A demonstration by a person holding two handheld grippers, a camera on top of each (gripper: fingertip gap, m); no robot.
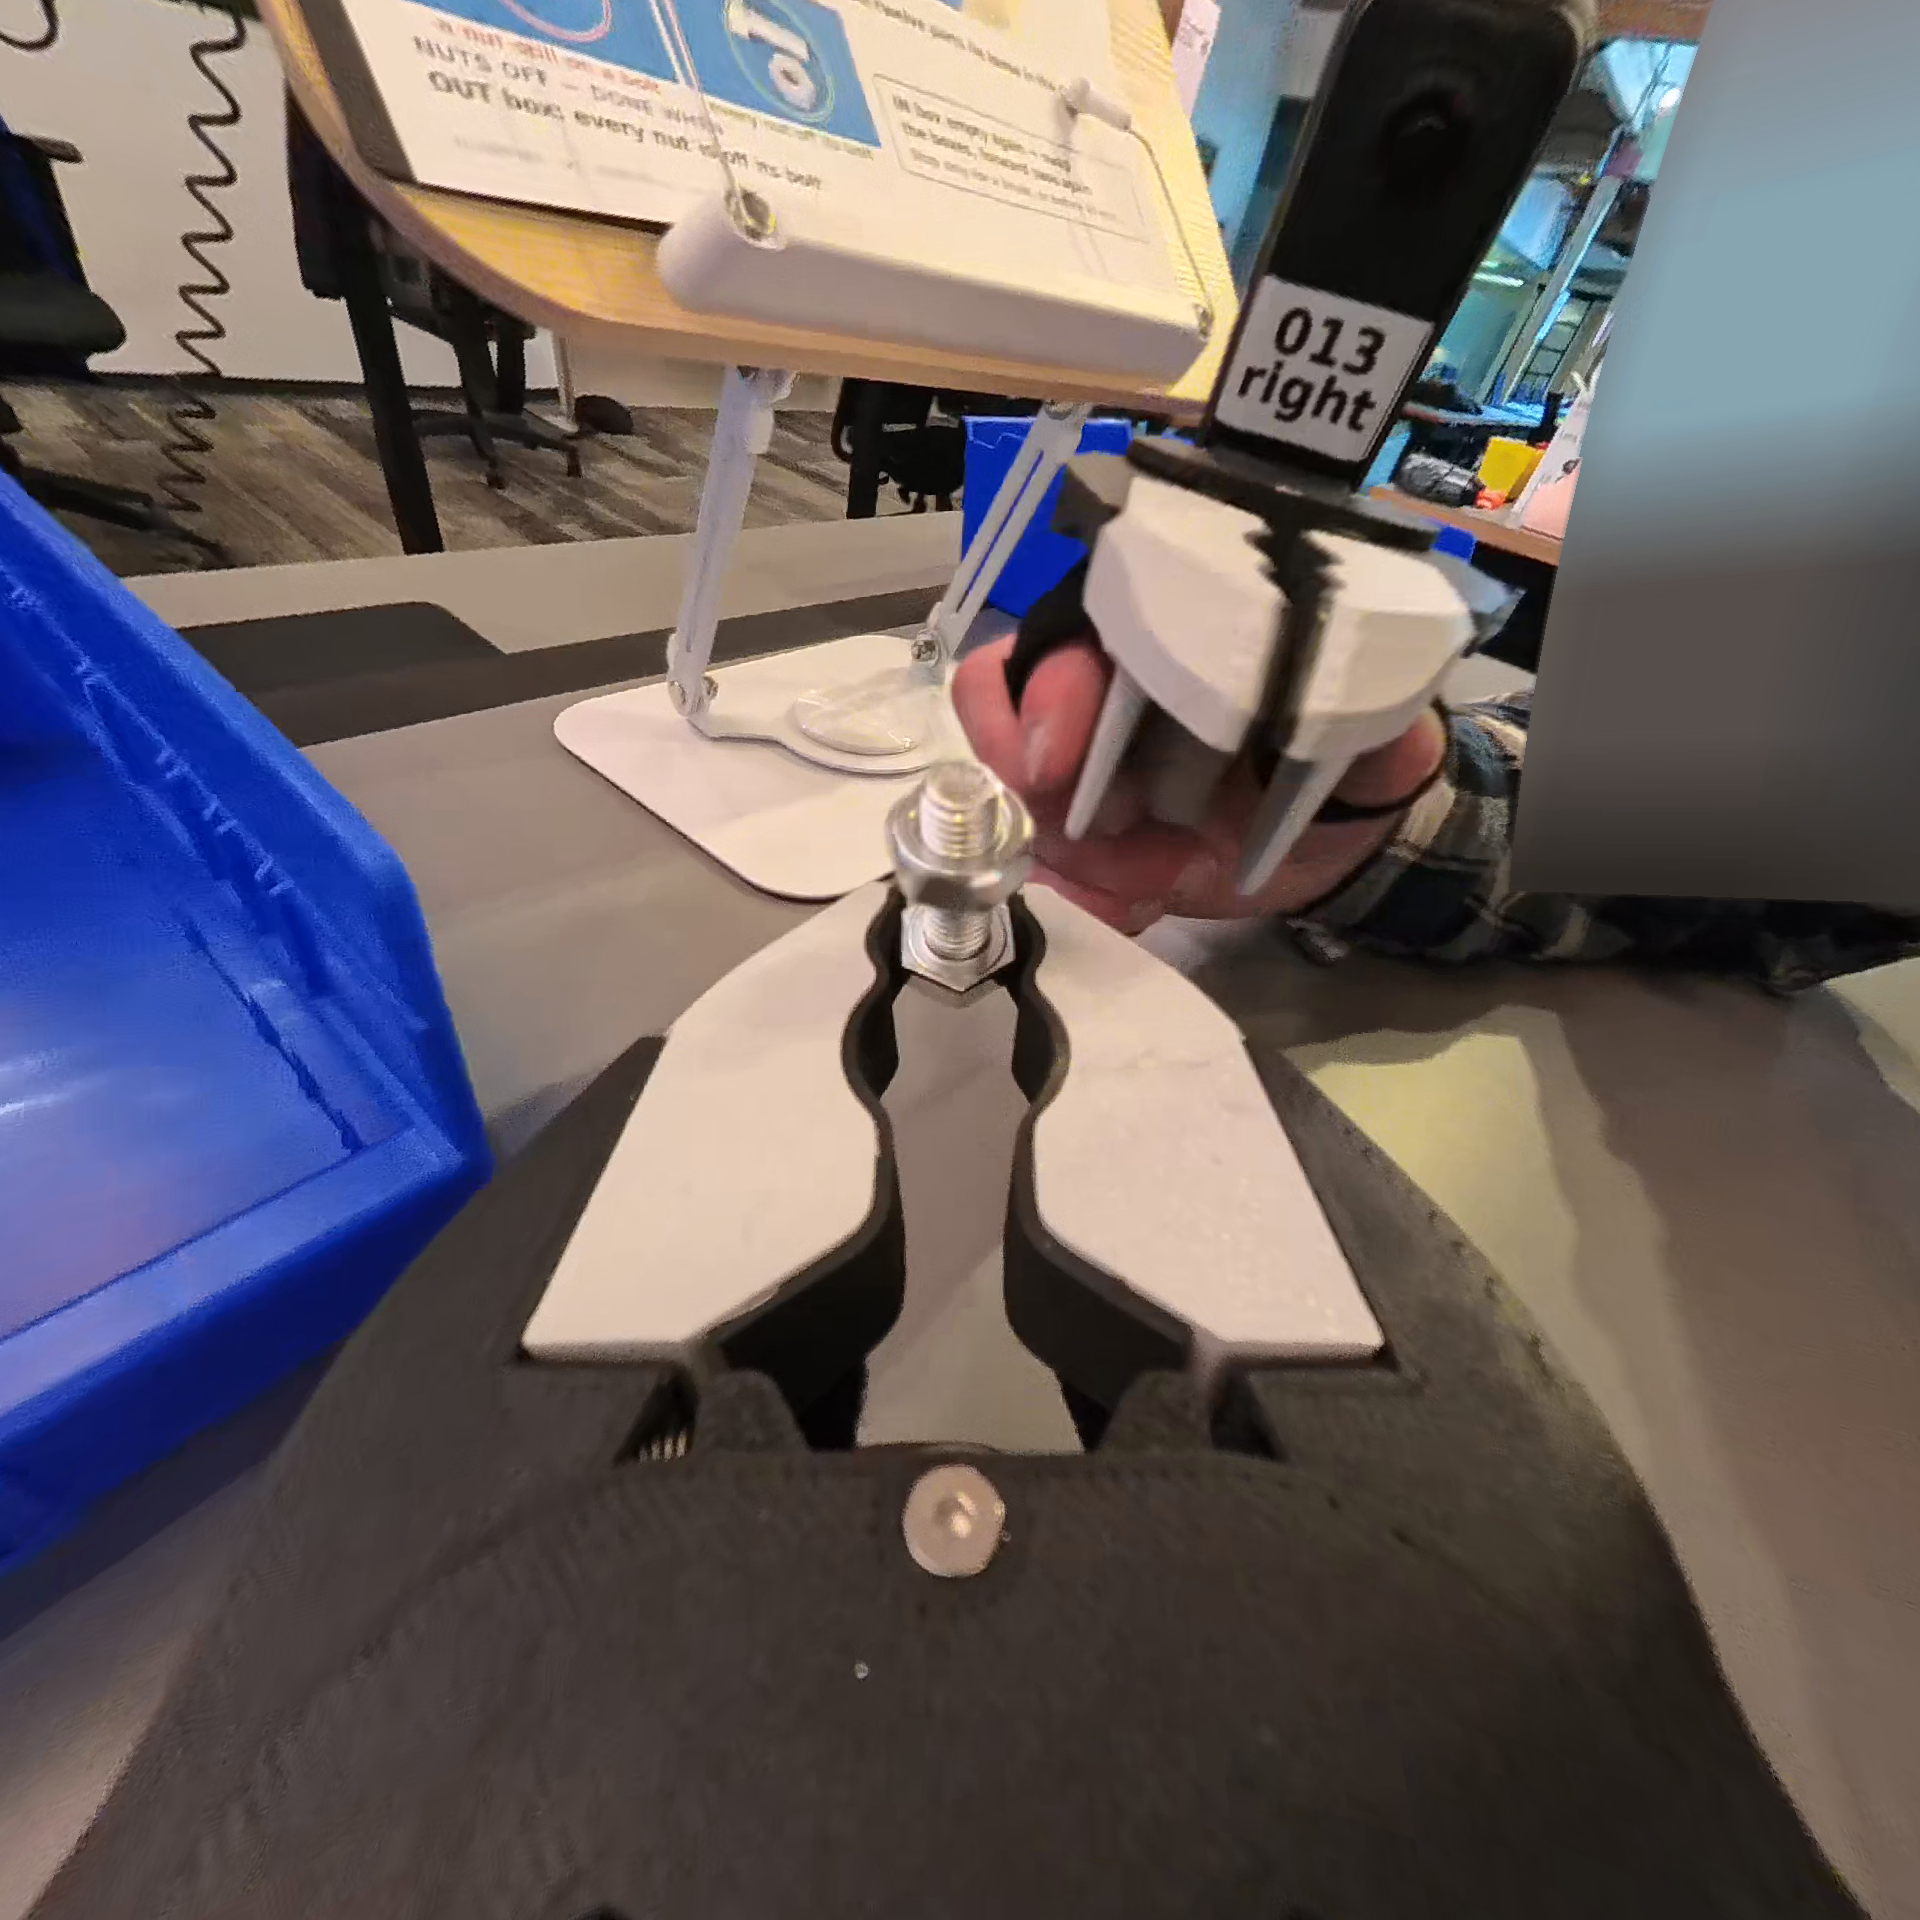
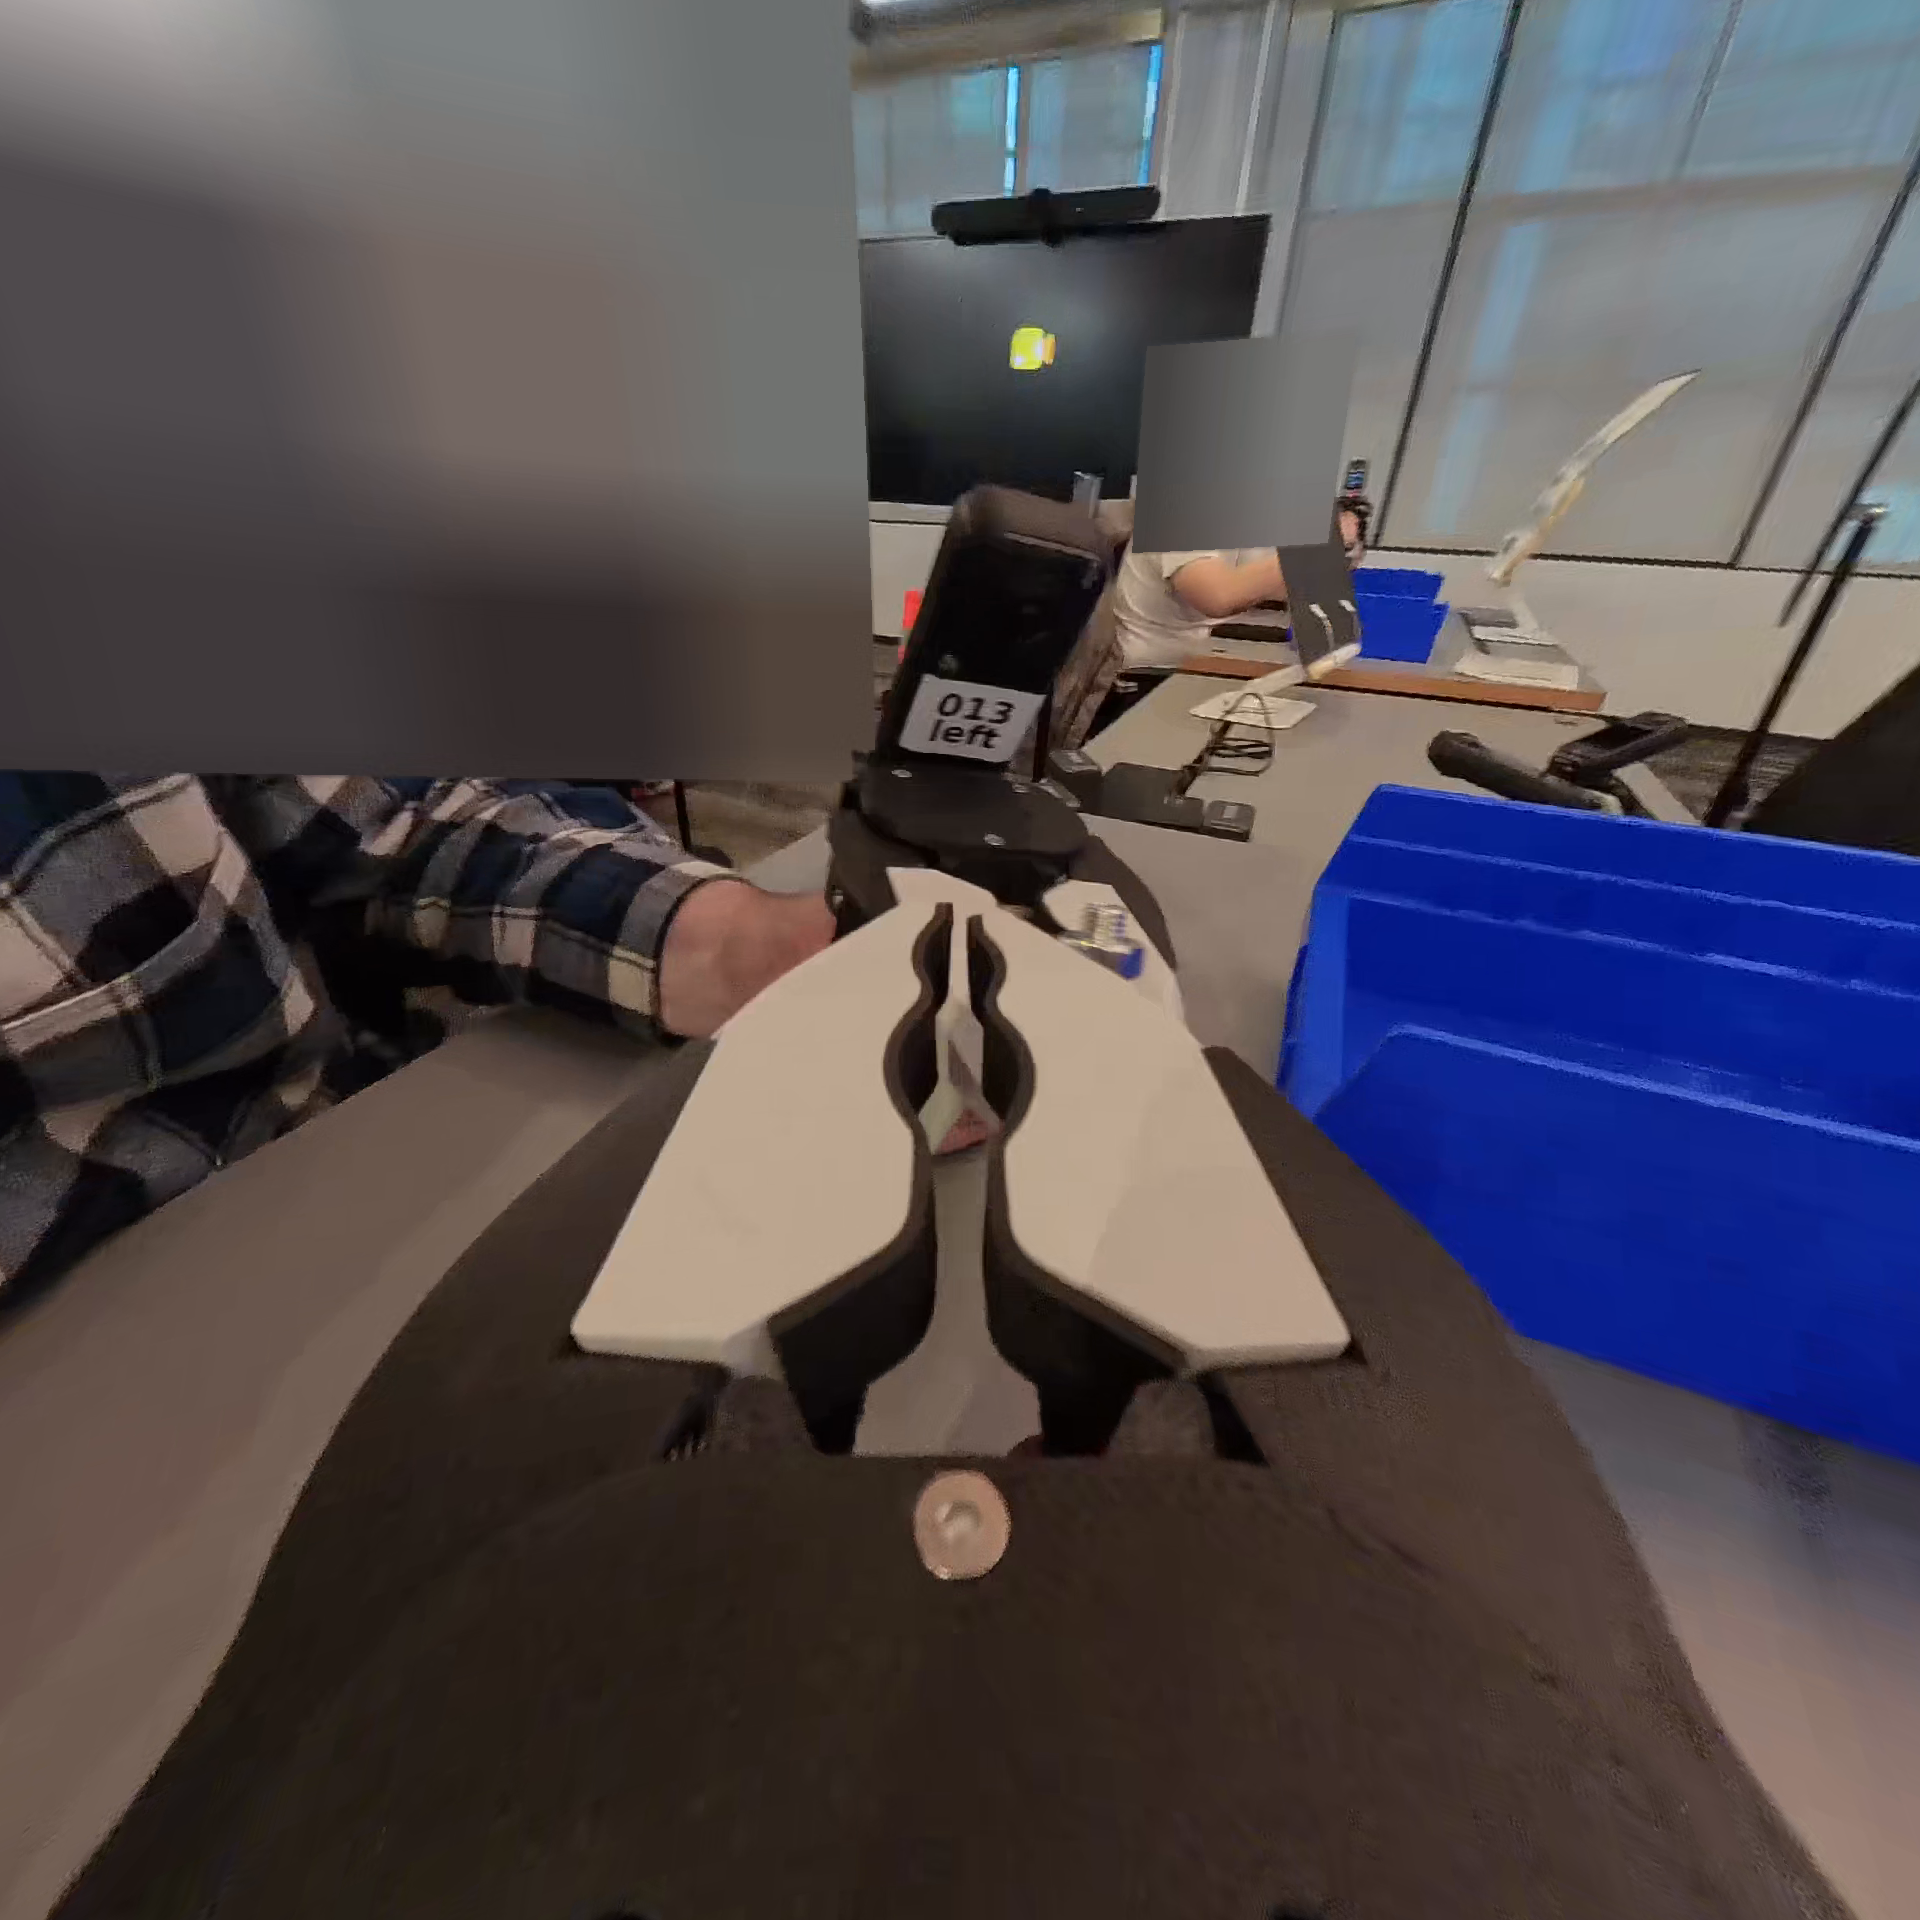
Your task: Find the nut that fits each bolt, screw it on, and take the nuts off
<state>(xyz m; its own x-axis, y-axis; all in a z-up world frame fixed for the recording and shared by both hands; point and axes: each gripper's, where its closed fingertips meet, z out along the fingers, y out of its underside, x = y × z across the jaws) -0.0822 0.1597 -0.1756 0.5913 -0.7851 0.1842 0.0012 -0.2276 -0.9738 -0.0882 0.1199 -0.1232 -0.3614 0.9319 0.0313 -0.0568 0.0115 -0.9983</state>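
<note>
In the left wrist view my left gripper [image 1: 948, 966] is shut on the hex head of a silver bolt [image 1: 961, 805], which it holds upright just above the grey table [image 1: 499, 862]. A silver nut [image 1: 958, 868] sits on the thread near the bolt's top end. My right gripper [image 1: 1262, 743] hangs to the right of the bolt, pointing down, a short way from the nut. In the right wrist view its own fingers [image 2: 1081, 997] are drawn together with only a thin slit and nothing between them. The bolt [image 2: 1107, 925] shows just past them, to the right.
A blue bin [image 1: 208, 1039] stands close on the left of my left gripper; it also shows in the right wrist view [image 2: 1610, 1039]. A document stand with a white base [image 1: 727, 748] stands behind the bolt. A hand [image 1: 1039, 727] and a plaid sleeve [image 2: 468, 883] hold the grippers. The tips of one gripper are about 6 centimeters away from the tips of the other.
</note>
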